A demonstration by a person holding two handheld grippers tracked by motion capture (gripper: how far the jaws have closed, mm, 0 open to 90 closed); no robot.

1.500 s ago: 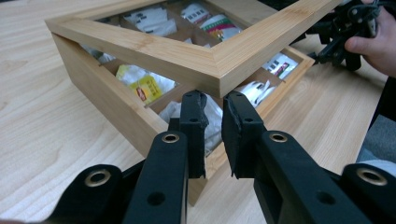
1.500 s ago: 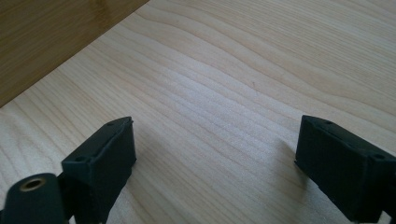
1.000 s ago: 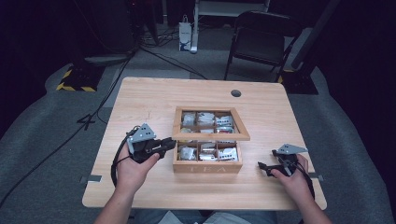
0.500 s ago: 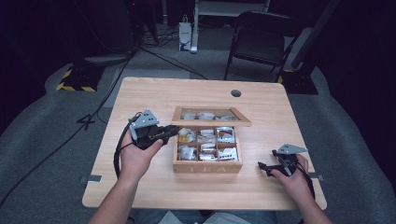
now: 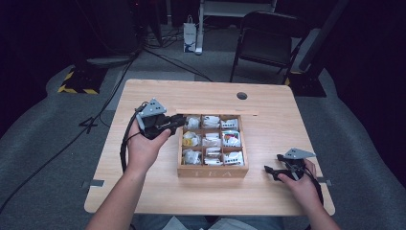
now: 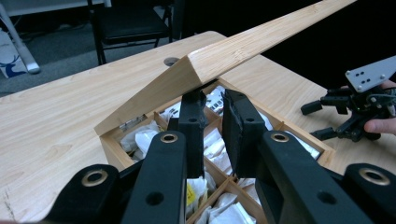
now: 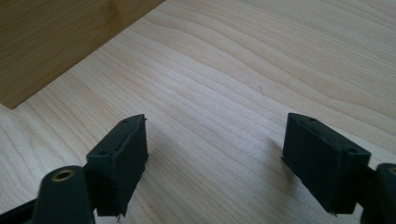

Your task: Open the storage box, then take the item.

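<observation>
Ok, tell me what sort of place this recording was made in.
Probably a studio or lab set up for recording, not a home. A lone wooden table stands on grey carpet amid dark surroundings, cables run across the floor behind it, and a black folding chair and a hazard-striped base stand nearby.

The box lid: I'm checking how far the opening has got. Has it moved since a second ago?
Yes. The lid has swung up and back toward the table's far edge, against the box, baring all the compartments; the left gripper lifts it.
</observation>
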